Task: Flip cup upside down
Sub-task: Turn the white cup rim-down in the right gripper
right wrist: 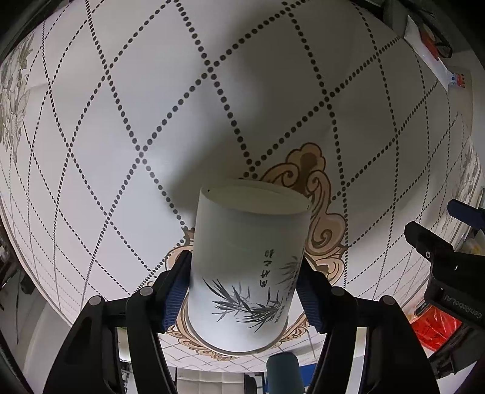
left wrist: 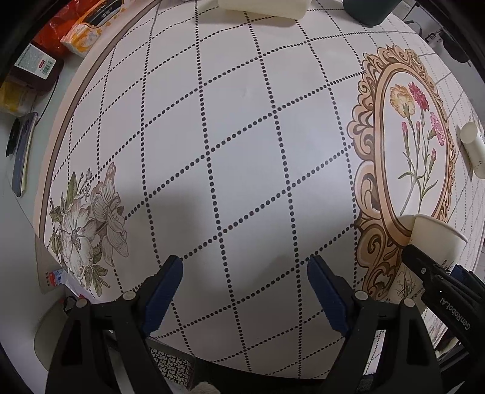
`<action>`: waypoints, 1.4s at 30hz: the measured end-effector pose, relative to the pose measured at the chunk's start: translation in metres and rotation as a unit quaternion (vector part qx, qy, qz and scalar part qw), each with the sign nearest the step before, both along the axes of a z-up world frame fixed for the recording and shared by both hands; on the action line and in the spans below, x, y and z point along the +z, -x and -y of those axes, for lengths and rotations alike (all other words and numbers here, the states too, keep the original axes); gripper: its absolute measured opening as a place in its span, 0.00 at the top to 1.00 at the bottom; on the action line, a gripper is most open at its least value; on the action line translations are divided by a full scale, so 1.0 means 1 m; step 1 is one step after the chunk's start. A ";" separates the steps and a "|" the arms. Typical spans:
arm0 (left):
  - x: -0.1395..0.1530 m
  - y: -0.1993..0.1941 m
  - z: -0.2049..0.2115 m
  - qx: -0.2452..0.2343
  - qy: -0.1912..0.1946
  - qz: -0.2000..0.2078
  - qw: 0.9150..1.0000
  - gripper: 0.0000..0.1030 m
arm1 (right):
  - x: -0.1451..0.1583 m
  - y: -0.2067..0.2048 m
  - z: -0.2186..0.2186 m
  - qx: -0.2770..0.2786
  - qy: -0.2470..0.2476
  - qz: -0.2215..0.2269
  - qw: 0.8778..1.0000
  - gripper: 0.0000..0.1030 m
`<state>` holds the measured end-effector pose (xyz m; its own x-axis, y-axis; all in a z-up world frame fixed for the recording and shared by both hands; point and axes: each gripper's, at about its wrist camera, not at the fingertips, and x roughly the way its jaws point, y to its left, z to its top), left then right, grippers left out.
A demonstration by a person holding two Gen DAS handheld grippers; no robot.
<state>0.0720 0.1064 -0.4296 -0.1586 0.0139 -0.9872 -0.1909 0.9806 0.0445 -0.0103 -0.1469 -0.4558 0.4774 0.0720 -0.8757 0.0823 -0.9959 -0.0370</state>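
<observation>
A white paper cup point(right wrist: 245, 266) with a black bamboo print stands between the pads of my right gripper point(right wrist: 242, 285), bottom end away from the camera and rim near the cloth. The blue pads press both its sides. In the left wrist view the cup point(left wrist: 436, 239) shows at the right edge with the right gripper's black finger point(left wrist: 424, 266) on it. My left gripper point(left wrist: 245, 291) is open and empty above the dotted tablecloth point(left wrist: 242, 151). The left gripper point(right wrist: 448, 242) also shows at the right of the right wrist view.
The cloth carries a framed flower print point(left wrist: 412, 136) and a grey flower print point(left wrist: 88, 227). A white cylinder point(left wrist: 473, 148) lies at the right. A cream box point(left wrist: 263, 7) and a dark green container point(left wrist: 366, 10) stand at the far edge. Packets point(left wrist: 60, 33) lie off the cloth, left.
</observation>
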 end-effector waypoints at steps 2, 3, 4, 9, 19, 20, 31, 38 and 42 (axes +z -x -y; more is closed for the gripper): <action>0.002 -0.001 0.000 -0.001 -0.001 0.000 1.000 0.18 | 0.000 0.000 -0.002 -0.002 -0.003 -0.001 1.000 0.35; 0.002 -0.002 0.000 0.000 -0.001 0.001 1.000 0.18 | 0.000 0.000 -0.003 -0.004 -0.006 -0.003 1.000 0.36; 0.002 -0.002 0.000 -0.001 -0.001 0.001 1.000 0.18 | 0.001 -0.001 -0.005 -0.007 -0.008 -0.003 1.000 0.36; 0.004 -0.004 0.002 -0.005 -0.004 0.002 1.000 0.18 | 0.000 -0.005 -0.015 -0.031 -0.020 0.005 0.999 0.36; 0.008 -0.009 0.010 -0.017 -0.007 0.006 1.000 0.19 | 0.002 -0.026 -0.056 -0.198 -0.035 0.007 0.980 0.36; 0.009 -0.010 0.013 -0.020 -0.007 0.007 1.000 0.19 | 0.001 -0.029 -0.061 -0.221 -0.036 0.006 0.975 0.36; 0.015 -0.016 0.031 -0.038 -0.009 0.010 0.999 0.19 | 0.003 -0.084 -0.098 -0.503 -0.044 -0.008 0.863 0.36; 0.016 -0.016 0.043 -0.050 -0.011 0.010 0.999 0.19 | -0.001 -0.120 -0.104 -0.655 -0.042 -0.016 0.754 0.36; 0.017 -0.016 0.047 -0.055 -0.011 0.012 0.998 0.19 | 0.000 -0.146 -0.097 -0.739 -0.036 -0.026 0.673 0.36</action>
